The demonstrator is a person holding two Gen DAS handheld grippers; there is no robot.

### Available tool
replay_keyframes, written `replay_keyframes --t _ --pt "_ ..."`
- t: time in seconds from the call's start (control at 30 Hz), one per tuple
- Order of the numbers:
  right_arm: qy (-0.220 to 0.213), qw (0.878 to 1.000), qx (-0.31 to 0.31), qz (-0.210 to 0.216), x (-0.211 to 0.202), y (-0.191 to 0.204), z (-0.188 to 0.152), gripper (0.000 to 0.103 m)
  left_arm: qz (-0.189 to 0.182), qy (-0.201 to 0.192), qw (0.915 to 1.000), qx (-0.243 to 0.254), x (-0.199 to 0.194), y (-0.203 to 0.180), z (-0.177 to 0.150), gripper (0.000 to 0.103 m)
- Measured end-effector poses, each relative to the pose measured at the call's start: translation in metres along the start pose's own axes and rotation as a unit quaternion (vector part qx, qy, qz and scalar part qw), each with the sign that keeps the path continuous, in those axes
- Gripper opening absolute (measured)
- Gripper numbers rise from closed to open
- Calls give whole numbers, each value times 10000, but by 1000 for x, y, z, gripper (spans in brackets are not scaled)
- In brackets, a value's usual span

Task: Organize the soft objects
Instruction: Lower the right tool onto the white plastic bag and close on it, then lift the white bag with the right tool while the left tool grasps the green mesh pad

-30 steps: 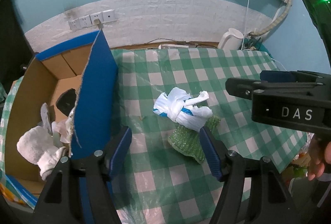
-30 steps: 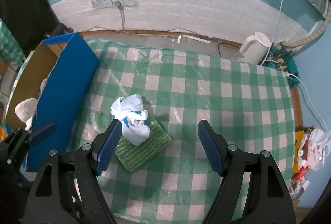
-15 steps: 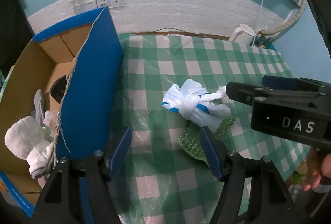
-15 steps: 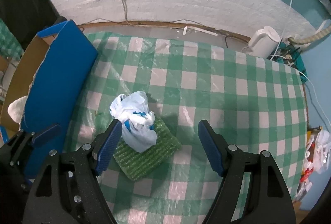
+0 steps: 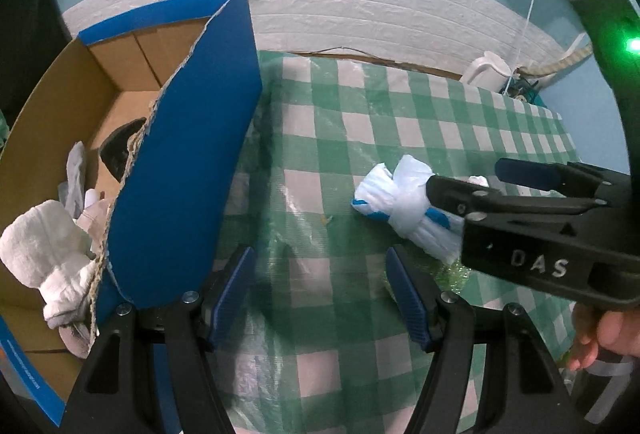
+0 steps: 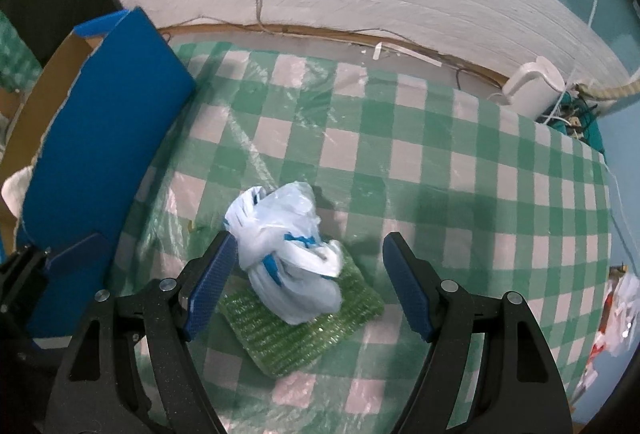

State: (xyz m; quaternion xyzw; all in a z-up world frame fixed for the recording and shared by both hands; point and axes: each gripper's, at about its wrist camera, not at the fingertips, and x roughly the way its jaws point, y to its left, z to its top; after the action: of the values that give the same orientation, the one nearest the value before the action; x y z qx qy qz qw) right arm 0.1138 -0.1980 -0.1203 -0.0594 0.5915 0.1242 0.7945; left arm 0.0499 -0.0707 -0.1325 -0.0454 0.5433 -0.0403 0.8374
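Half the bag (image 6: 289, 254) — between open fingers (image 6: 210, 282)

Knotted white plastic bag (image 6: 286, 258) with blue print, crumpled into a tight bundle, lying just below the centre of the right wrist frame and resting on top of a green mesh scrubbing pad (image 6: 296, 330). Pad flat on the checked table (image 6: 440, 169), one corner pointing toward the lower edge, its upper part hidden under the bag. In the left wrist frame, same bag (image 5: 400, 201) at centre right. Open cardboard box (image 5: 172, 169) with blue outer faces at left, holding a rolled white towel (image 5: 44, 250) and other pale cloths (image 5: 76, 177) near its lower left corner.
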Motion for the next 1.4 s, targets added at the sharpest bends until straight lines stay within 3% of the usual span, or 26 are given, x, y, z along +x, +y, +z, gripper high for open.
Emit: replay_keyframes --t 0.2,0.5,0.57,0.7,0.93,1.1,1.4 --pt "195 9996 -203 -34 20 12 1 76 205 115 9995 207 12 -4 -4 69" --pt "431 9985 -287 -192 45 19 -3 75 141 355 9991 162 26 -3 -5 69" --pt "454 9986 -236 -141 46 17 -4 58 135 353 9992 154 26 -2 -5 69" --pt "449 9989 -111 -7 43 10 -4 50 96 362 9992 104 25 -1 -5 70" --pt "125 9986 424 305 21 -12 -2 49 81 342 9994 76 25 -5 -2 70" --pt "3 9978 651 90 4 -34 -9 49 31 286 9994 201 22 -19 -1 74" --pt "153 9926 1200 -112 1 -83 -37 49 -125 279 9974 651 29 -59 1 78"
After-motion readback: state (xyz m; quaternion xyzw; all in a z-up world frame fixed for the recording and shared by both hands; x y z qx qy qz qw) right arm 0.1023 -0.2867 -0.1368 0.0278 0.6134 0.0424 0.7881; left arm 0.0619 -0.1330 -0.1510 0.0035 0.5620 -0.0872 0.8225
